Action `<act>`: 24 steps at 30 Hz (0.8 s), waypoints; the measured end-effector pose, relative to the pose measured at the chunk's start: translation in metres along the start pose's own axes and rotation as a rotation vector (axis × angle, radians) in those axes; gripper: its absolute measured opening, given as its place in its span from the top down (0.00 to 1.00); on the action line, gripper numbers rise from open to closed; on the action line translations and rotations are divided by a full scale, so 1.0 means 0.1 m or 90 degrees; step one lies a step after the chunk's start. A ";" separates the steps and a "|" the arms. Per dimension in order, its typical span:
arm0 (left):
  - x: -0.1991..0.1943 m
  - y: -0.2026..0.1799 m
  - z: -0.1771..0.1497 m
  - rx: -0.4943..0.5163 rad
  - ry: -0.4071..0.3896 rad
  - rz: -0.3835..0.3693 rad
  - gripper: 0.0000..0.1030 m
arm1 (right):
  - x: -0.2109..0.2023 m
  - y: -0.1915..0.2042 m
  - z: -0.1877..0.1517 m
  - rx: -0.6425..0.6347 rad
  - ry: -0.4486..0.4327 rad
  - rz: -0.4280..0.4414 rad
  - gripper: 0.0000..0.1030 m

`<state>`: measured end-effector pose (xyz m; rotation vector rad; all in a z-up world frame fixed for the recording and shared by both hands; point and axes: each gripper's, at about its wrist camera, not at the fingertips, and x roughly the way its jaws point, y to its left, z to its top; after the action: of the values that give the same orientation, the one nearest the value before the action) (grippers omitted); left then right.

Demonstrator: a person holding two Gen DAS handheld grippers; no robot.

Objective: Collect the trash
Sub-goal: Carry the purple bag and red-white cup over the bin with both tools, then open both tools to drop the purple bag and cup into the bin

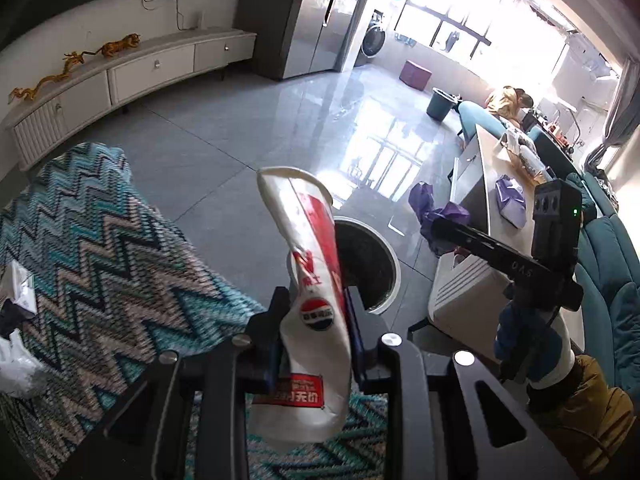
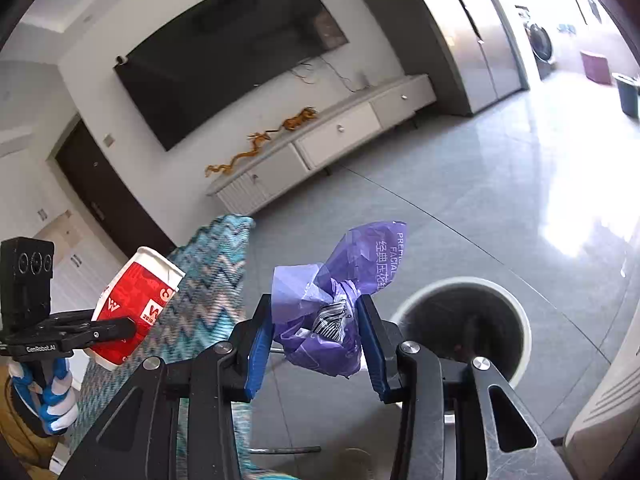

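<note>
Between left jaws, crushed paper cup (image 1: pixel 316 304); right jaws pinching purple wrapper (image 2: pixel 332 300), print half-crumpled.

The mouth of the round bin (image 2: pixel 520 320) is seen uncovered, with bare tiled floor (image 2: pixel 460 200) around its far side. Its left is bounded by a zigzag-patterned cloth (image 1: pixel 100 240), its right by a white cabinet (image 1: pixel 460 292). The space above the rim is partly occupied by a crushed cup (image 1: pixel 312 280) and a purple wrapper (image 2: pixel 332 300).
</note>
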<state>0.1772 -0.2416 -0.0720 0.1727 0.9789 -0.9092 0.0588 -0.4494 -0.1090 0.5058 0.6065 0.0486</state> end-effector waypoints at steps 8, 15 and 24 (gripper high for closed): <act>1.02 -0.30 0.42 0.000 0.073 -0.030 0.75 | 0.26 -0.79 -0.10 0.068 0.042 -0.046 0.62; 1.76 -0.35 0.62 -0.039 0.128 -0.051 0.74 | 0.53 -1.16 -0.16 0.099 0.084 -0.085 0.61; 2.30 -0.31 0.74 -0.093 0.146 -0.077 0.72 | 0.84 -1.32 -0.28 0.096 0.134 -0.137 0.60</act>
<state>0.2555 -0.4333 -0.1997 0.0970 1.2758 -0.9376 0.0991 -0.5372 -0.2354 0.5826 0.8718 -0.1513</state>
